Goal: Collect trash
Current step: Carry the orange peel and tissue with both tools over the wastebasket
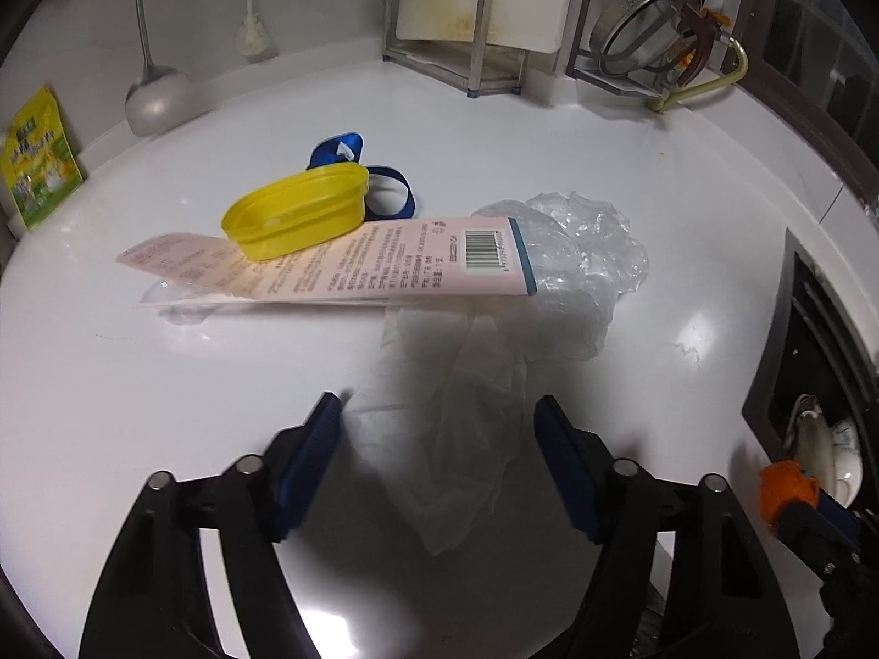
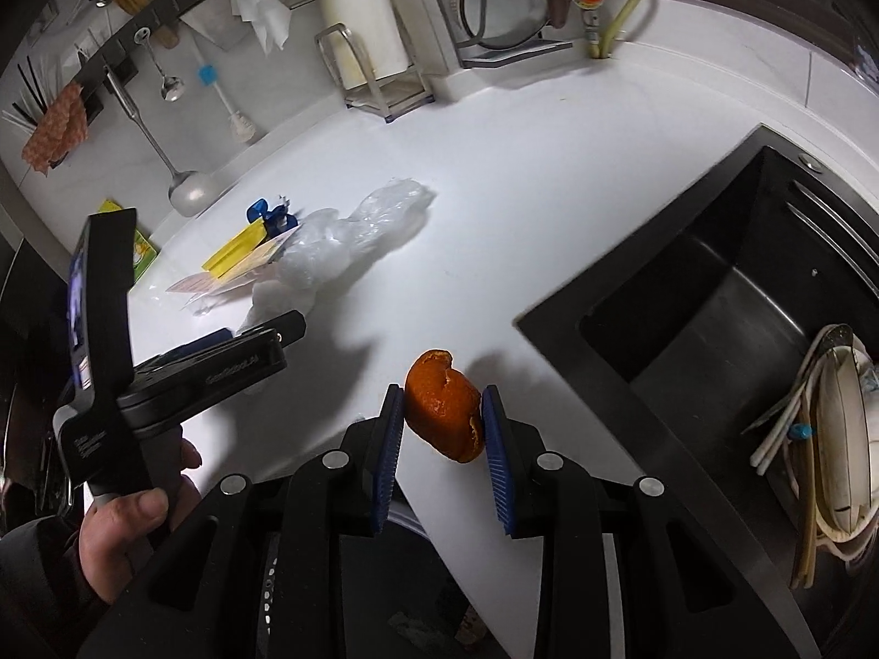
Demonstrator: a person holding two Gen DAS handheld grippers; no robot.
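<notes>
My left gripper [image 1: 439,417] stands open low over the white counter [image 1: 165,384]. A thin translucent plastic glove [image 1: 472,384] lies between its blue pads [image 1: 318,439], which do not touch it. Beyond lie a pink printed package card [image 1: 351,263], a yellow plastic tub [image 1: 296,214] resting on it, a blue ribbon [image 1: 390,186] and crumpled clear plastic [image 1: 588,236]. My right gripper [image 2: 442,412] is shut on a piece of orange peel [image 2: 445,406], held above the counter's front edge near the sink. The peel [image 1: 788,489] also shows at the lower right of the left wrist view.
A dark sink [image 2: 686,296] with stacked dishes [image 2: 840,439] lies to the right. Along the back wall stand a cutting-board rack [image 1: 439,27], a strainer rack [image 1: 648,27], a hanging ladle [image 1: 151,104] and a yellow-green packet [image 1: 38,159]. A hand [image 2: 126,516] holds the left gripper.
</notes>
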